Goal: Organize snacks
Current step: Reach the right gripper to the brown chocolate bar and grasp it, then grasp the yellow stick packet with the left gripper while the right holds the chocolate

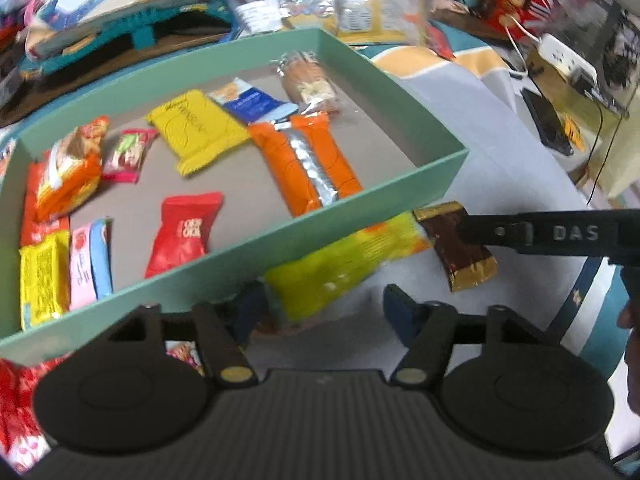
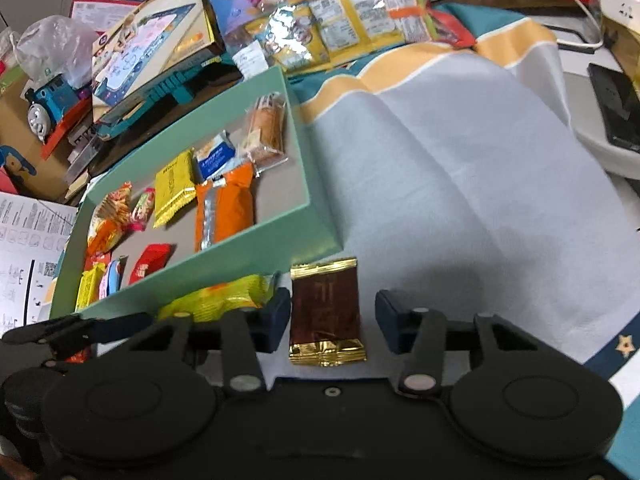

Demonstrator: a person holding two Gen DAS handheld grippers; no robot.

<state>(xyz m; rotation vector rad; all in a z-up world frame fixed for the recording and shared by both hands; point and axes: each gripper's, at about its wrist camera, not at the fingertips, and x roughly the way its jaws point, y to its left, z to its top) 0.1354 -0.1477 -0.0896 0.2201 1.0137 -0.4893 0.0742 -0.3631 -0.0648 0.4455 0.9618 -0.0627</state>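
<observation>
your right claw straddles the brown-and-gold snack packet just outside the green tray's near corner, pads not pressing it. your left claw gapes around the yellow packet at the tray's near edge. "das" reads on a finger; the tray holds an orange packet.

Lived-in family home, cluttered with children's things. Blue toy train, cartoon-printed toy boxes and loose snack packets heaped around a patterned bedsheet. White power strip nearby.
</observation>
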